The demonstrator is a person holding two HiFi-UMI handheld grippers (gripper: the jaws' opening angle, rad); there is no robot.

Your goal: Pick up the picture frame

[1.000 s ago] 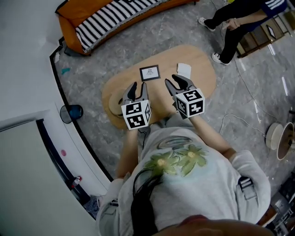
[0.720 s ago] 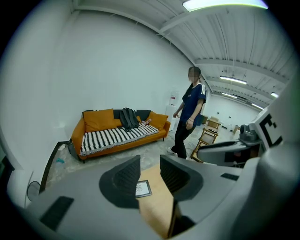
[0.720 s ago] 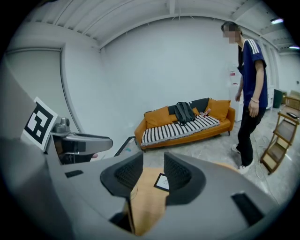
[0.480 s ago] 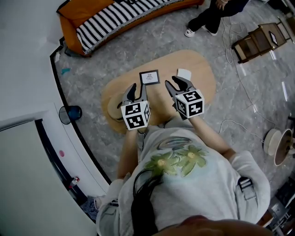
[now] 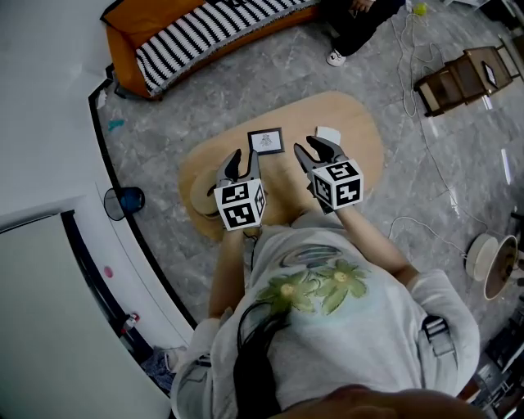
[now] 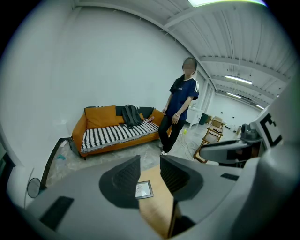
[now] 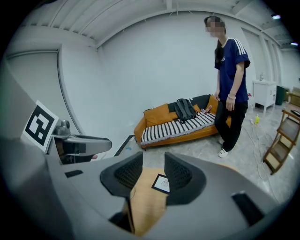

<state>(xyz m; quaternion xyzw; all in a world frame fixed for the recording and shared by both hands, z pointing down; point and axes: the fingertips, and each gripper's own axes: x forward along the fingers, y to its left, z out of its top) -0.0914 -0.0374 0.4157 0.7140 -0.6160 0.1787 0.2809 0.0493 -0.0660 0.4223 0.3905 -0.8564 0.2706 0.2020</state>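
A small dark picture frame [image 5: 266,141] with a white print lies flat on the far part of an oval wooden table [image 5: 364,123]. My left gripper [image 5: 241,163] hovers just short of it on the near left, open and holding nothing. My right gripper [image 5: 317,150] hovers to the frame's right, its jaws opening with nothing between them. In the left gripper view the frame [image 6: 144,189] shows through the gap of that gripper [image 6: 150,161]. In the right gripper view the frame [image 7: 162,183] lies ahead, partly behind the right jaw of that gripper [image 7: 153,159].
A white card-like object [image 5: 327,133] lies on the table right of the frame. An orange sofa [image 5: 205,29] with a striped seat stands beyond, and a person [image 5: 352,24] stands near it. A wooden chair [image 5: 458,78] and floor cables are at right, a blue bin [image 5: 123,200] at left.
Both grippers have crept a little closer to the frame. The standing person has walked from the right side across to the sofa.
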